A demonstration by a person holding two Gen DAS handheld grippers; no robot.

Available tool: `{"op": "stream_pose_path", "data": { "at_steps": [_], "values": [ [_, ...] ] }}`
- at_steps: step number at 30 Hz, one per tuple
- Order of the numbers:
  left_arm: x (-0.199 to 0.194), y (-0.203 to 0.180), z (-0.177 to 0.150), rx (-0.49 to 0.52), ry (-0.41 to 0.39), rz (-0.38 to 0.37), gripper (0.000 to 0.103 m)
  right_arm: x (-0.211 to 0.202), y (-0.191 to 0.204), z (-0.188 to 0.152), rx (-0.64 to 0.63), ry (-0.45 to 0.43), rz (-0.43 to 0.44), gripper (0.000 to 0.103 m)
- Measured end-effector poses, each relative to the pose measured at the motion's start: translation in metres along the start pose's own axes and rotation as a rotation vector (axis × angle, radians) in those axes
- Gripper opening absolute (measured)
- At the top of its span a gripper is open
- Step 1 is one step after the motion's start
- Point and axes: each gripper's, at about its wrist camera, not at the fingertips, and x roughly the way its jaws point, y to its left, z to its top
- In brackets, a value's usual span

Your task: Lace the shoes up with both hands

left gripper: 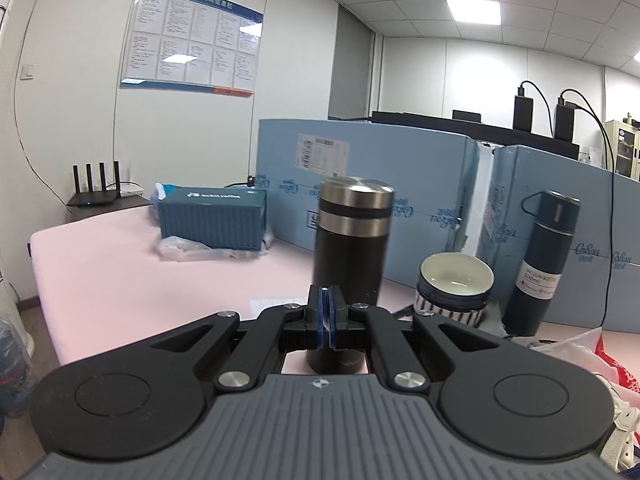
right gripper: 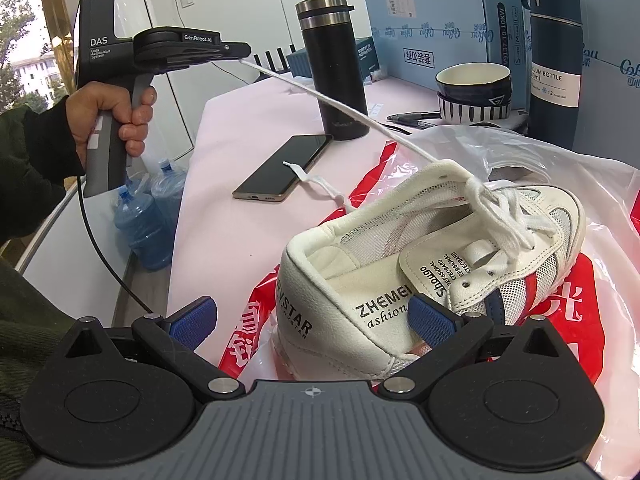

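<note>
A white sneaker [right gripper: 320, 280] with red and blue stripes lies on a red and white plastic bag [right gripper: 560, 320], heel toward me. My right gripper [right gripper: 314, 320] stands open, its blue pads [right gripper: 434, 320] wide apart on either side of the heel. Held by a hand at the upper left, my left gripper [right gripper: 242, 54] is shut on one end of the white lace [right gripper: 340, 106], which runs taut from the top eyelet. The other lace end [right gripper: 308, 178] lies slack across a phone. In the left wrist view the left gripper's [left gripper: 328, 320] pads are pressed together.
On the pink table [right gripper: 224, 140] stand a black flask [right gripper: 336, 68], stacked bowls [right gripper: 474, 94], a dark blue vacuum bottle [right gripper: 554, 60] and blue cartons [right gripper: 424, 12]. A phone [right gripper: 280, 168] and a pen [right gripper: 412, 118] lie flat. Water jugs [right gripper: 148, 216] sit on the floor to the left.
</note>
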Motion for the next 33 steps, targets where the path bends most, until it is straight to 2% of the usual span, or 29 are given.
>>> {"op": "stream_pose_path", "data": {
  "at_steps": [9,17,19,21,24,27,33],
  "values": [
    [-0.001,0.013,0.013,0.002,-0.038,0.048,0.003,0.000,0.000,0.000,0.005,0.001,0.002,0.103],
    [0.000,0.018,0.020,0.015,-0.042,0.046,0.003,0.000,0.002,0.000,-0.002,0.000,-0.002,0.103],
    [-0.001,0.018,0.020,0.006,-0.039,0.044,0.003,-0.005,0.005,0.002,-0.006,-0.032,-0.003,0.103],
    [-0.003,0.019,0.020,-0.006,-0.040,0.036,0.003,-0.016,0.009,0.005,-0.019,-0.100,-0.001,0.103],
    [-0.007,0.024,0.020,-0.021,-0.032,0.030,0.003,-0.037,0.009,0.010,-0.041,-0.215,-0.055,0.103],
    [-0.010,0.029,0.018,-0.020,-0.010,0.035,0.005,-0.053,-0.001,0.013,0.004,-0.299,-0.094,0.103],
    [-0.017,0.042,-0.006,-0.043,0.091,0.059,0.006,-0.052,-0.017,0.011,0.088,-0.304,-0.159,0.103]
  ]
}}
